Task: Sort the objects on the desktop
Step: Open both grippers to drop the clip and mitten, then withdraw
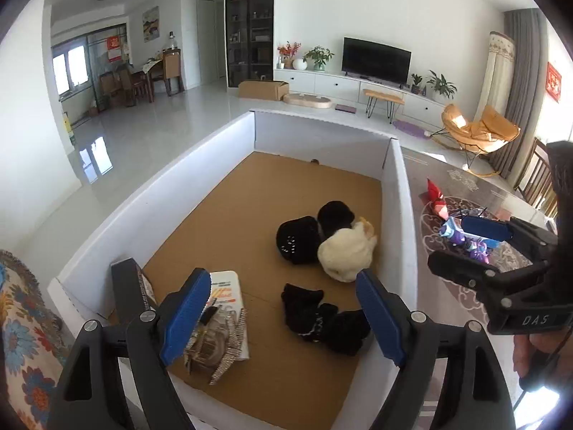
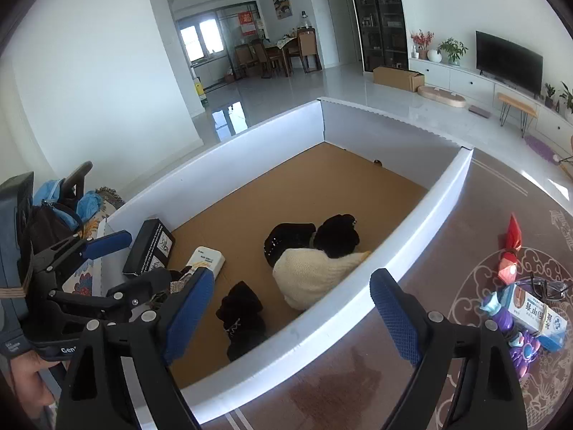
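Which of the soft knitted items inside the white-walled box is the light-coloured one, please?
It is the cream knit item near the box's right wall, touching two black ones behind it. Every other soft item, including the black bundle nearer the cameras, is black.

The left gripper (image 1: 283,308) hangs over a white-walled box (image 1: 150,193) with a brown cardboard floor, its blue pads wide apart and nothing between them; below lie a cream knitted item (image 1: 345,252), two black knitted items (image 1: 299,238) beside it, another black one (image 1: 322,317) nearer, and a sparkling accessory on a white package (image 1: 222,326); at right, the right gripper (image 1: 472,247) is above the table (image 1: 501,186), over small toys (image 1: 465,240).
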Tool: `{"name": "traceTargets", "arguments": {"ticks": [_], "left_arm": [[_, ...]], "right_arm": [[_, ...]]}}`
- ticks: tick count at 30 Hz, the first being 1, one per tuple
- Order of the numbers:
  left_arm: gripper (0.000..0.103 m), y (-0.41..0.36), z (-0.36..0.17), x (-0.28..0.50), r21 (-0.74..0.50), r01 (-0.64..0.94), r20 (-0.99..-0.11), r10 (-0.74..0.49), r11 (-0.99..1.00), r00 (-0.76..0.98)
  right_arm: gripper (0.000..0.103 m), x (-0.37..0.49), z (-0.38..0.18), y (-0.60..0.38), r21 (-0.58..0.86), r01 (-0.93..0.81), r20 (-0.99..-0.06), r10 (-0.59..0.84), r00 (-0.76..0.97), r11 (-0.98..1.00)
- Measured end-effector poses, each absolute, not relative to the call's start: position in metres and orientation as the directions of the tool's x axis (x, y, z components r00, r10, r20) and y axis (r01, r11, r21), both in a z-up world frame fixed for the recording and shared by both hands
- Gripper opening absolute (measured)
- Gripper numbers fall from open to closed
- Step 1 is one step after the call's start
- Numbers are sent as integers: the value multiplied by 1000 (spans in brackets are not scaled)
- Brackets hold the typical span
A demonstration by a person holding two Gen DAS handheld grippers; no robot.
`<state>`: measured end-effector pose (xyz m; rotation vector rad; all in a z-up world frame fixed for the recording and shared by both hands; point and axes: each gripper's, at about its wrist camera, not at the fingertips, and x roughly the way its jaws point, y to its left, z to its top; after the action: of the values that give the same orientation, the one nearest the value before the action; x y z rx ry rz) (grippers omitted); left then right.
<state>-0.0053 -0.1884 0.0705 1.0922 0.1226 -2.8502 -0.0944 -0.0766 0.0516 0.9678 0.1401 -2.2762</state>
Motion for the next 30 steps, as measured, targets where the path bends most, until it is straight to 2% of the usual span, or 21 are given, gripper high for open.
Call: {"name": "traceTargets", "arguments": {"ticks": [3, 5, 6, 8, 10, 15, 18, 21, 23, 27, 30], "left_arm": [[84, -132, 83, 6, -114, -24, -619, 90, -993, -780], [99, -89, 85, 16, -113, -111, -592, 157, -987, -791], [103, -68, 83, 22, -102, -143, -581, 176, -984, -794], [103, -31, 75, 30, -91, -208, -580, 222, -974, -784], [103, 3, 56, 26, -92, -269, -620, 267, -959, -738], [103, 54, -1, 3, -85, -310, -720, 274, -947, -637], [103, 67, -26, -13, -76, -299, -762, 249, -951, -598], [103, 67, -40, -24, -66, -277, -776, 223, -959, -590], [103, 63, -46, -28, -65, -256, -779, 209, -965, -591], [103, 52, -50, -30, -109, -228, -774, 227, -968, -592], [103, 44, -53, -32, -145, -187, -777, 229, -972, -587]], "right_arm": [[97, -74, 38, -18, 70, 562, -680, -452, -577, -824], [97, -64, 22, 27, 37, 504, -705, -379, -599, -863], [97, -60, 13, 50, 29, 466, -720, -342, -603, -884], [97, -51, -7, 91, 28, 391, -756, -275, -594, -920], [97, -42, -24, 127, -5, 319, -786, -194, -587, -948], [97, -21, -56, 185, -91, 220, -811, -56, -582, -971], [99, -13, -59, 202, -25, 185, -807, -90, -584, -982], [99, -12, -57, 204, -52, 158, -801, -53, -597, -986], [103, -13, -58, 204, -62, 144, -802, -37, -596, -988], [103, -16, -60, 211, -4, 141, -814, -79, -575, -990], [103, -18, -60, 210, -11, 133, -814, -69, -577, -991]]}}
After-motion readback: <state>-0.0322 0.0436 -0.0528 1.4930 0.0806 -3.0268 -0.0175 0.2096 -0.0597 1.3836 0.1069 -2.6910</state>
